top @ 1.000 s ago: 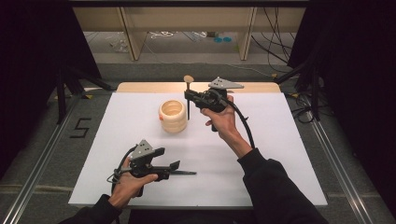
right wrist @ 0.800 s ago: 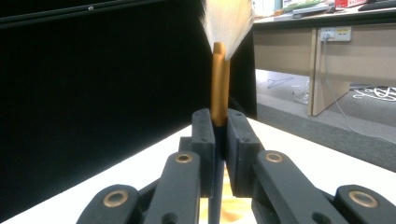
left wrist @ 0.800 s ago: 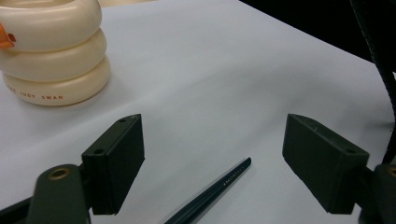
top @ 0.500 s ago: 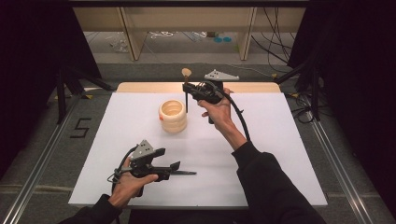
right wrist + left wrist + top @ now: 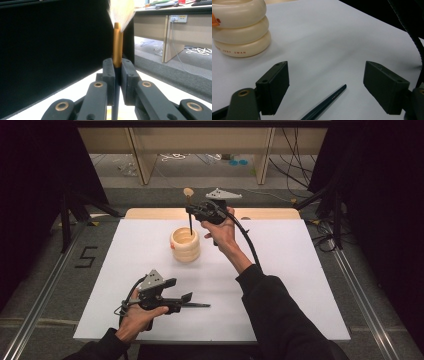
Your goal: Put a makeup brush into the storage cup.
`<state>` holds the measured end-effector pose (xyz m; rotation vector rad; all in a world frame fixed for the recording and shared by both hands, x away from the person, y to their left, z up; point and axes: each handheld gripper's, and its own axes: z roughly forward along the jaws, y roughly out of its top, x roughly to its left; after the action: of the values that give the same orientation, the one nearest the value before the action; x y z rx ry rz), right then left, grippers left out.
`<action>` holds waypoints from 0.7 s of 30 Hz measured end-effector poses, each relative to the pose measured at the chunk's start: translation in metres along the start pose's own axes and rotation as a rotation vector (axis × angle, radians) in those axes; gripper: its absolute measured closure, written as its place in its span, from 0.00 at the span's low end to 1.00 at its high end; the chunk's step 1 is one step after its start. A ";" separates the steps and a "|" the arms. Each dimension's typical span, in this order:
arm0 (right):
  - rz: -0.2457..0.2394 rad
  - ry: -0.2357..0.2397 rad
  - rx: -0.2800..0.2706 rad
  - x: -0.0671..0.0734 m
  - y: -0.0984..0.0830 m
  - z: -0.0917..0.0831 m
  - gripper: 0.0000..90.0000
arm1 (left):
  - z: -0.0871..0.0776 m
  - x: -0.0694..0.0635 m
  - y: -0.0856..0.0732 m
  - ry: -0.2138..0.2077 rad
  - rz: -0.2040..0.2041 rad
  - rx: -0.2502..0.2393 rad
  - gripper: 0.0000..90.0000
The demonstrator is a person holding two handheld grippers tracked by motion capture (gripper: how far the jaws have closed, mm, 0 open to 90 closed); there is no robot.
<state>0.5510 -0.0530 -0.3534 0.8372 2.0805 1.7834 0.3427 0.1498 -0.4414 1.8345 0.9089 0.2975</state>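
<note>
Right gripper [image 5: 192,211] clenched on a makeup brush [image 5: 190,215], held upright: pale bristles on top, dark handle hanging straight down. Long axis vertical, handle tip directly above the mouth of a cream ringed cup [image 5: 185,245], just below the gripper. In the right gripper view, jaws pinched on the brush [image 5: 117,45] at its gold collar, bristles fanned above. Left gripper [image 5: 186,301] low over the white table [image 5: 300,285], jaws spread wide, grasping nothing. A dark pencil [image 5: 324,102] flat between and beneath them, point aimed away from the gripper.

White table sheet [image 5: 300,285], desk [image 5: 175,12] (behind), floor cables [image 5: 295,155]
</note>
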 end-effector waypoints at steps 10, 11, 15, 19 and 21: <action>0.020 -0.005 0.010 -0.006 -0.009 0.012 0.93 | 0.001 0.000 0.000 -0.003 -0.002 -0.001 0.23; 0.020 -0.005 0.010 -0.006 -0.009 0.012 0.93 | 0.001 0.001 0.000 -0.006 0.003 0.000 0.23; 0.025 -0.010 0.009 -0.008 -0.011 0.015 0.93 | 0.001 0.001 0.000 -0.004 0.001 0.002 0.23; 0.039 -0.005 0.019 -0.009 -0.013 0.016 0.93 | 0.001 0.001 0.000 -0.005 0.001 0.000 0.23; 0.020 -0.012 0.009 -0.010 -0.014 0.018 0.93 | 0.001 0.001 0.000 -0.004 0.003 0.002 0.23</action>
<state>0.5652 -0.0451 -0.3724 0.8721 2.0807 1.7762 0.3436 0.1502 -0.4421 1.8380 0.9042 0.2941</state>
